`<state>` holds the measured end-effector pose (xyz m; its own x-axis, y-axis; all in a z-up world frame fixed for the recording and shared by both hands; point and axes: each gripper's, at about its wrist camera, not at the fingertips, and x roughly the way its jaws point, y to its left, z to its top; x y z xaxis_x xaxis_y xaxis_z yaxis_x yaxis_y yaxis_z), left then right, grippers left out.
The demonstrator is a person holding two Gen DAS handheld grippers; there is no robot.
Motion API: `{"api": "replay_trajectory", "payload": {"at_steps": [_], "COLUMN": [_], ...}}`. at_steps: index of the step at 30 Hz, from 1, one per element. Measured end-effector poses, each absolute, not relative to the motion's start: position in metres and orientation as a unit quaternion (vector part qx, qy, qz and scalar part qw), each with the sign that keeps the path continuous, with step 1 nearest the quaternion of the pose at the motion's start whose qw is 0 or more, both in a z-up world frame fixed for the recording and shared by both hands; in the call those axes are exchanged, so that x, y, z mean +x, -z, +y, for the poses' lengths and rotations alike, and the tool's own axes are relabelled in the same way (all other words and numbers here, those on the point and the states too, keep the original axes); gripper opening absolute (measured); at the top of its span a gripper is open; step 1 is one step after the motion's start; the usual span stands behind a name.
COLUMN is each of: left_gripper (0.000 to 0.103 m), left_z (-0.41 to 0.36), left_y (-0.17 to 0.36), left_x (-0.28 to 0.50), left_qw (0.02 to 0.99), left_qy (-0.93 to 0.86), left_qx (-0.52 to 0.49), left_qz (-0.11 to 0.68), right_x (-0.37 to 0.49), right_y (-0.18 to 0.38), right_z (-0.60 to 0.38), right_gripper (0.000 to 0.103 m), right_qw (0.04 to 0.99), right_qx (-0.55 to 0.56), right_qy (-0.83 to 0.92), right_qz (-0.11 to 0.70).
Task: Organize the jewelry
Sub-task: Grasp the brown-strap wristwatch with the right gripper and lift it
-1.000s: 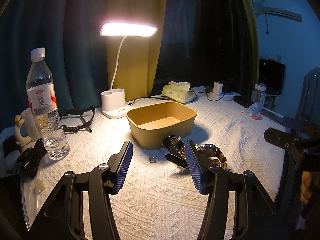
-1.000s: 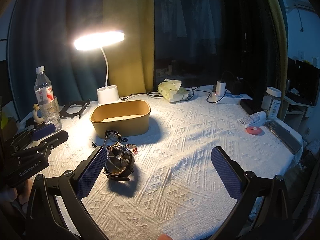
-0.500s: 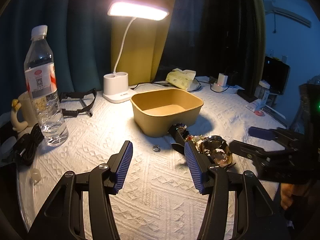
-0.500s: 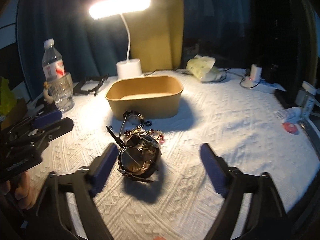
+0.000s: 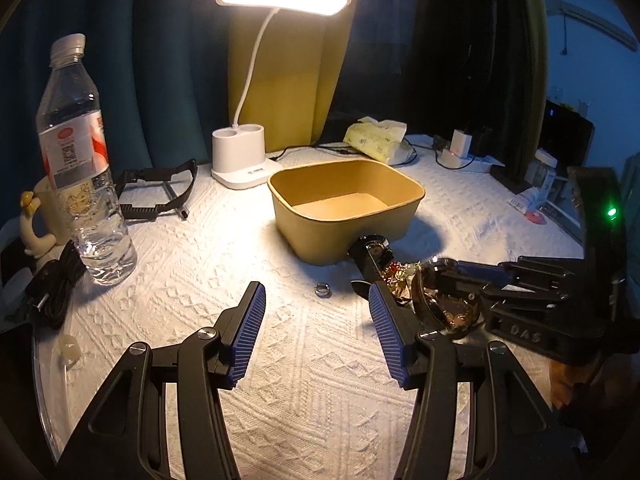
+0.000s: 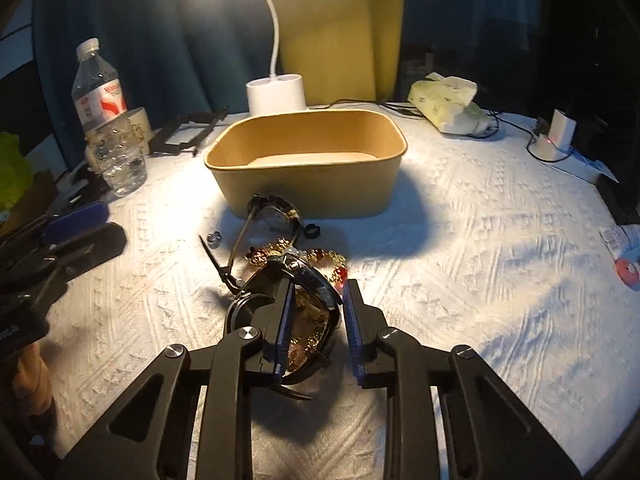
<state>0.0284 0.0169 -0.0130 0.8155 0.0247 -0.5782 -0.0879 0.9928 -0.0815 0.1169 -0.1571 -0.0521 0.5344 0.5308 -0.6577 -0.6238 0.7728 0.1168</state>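
A tan paper box (image 5: 346,210) (image 6: 308,160) stands empty mid-table. In front of it lies a jewelry pile: a black-strapped watch (image 6: 276,214), a gold and red chain (image 6: 320,258), a small silver ring (image 5: 322,289) (image 6: 214,238) and a big gold-faced watch (image 6: 308,312) (image 5: 448,304). My right gripper (image 6: 316,312) has its blue fingers narrowed around one side of the big watch's band. My left gripper (image 5: 316,328) is open and empty, just left of the pile, above the cloth.
A lit desk lamp (image 5: 242,160) stands behind the box. A water bottle (image 5: 80,160) and a mug (image 5: 44,216) are at the left, a black strap (image 5: 160,192) beside them. A tissue pack (image 6: 448,106) and a charger (image 6: 560,136) are at the back right.
My right gripper has moved down and forward onto the big watch and its fingers have closed from wide open to a narrow gap. My left gripper has drifted slightly closer to the box.
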Motion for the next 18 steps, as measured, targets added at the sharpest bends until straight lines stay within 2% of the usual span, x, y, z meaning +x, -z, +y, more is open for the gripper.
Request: {"api": "replay_trajectory", "payload": {"at_steps": [18], "left_gripper": [0.057], "left_z": [-0.017], "left_y": [0.024], "left_x": [0.092], "left_qw": [0.928], "left_qy": [-0.025], "left_qx": [-0.036], "left_qz": [0.37], "right_x": [0.144], "right_y": [0.031], "right_z": [-0.227], "right_gripper": [0.018], "right_qw": [0.887], "right_qx": [0.034], "right_qy": [-0.318], "right_qz": [0.333]}}
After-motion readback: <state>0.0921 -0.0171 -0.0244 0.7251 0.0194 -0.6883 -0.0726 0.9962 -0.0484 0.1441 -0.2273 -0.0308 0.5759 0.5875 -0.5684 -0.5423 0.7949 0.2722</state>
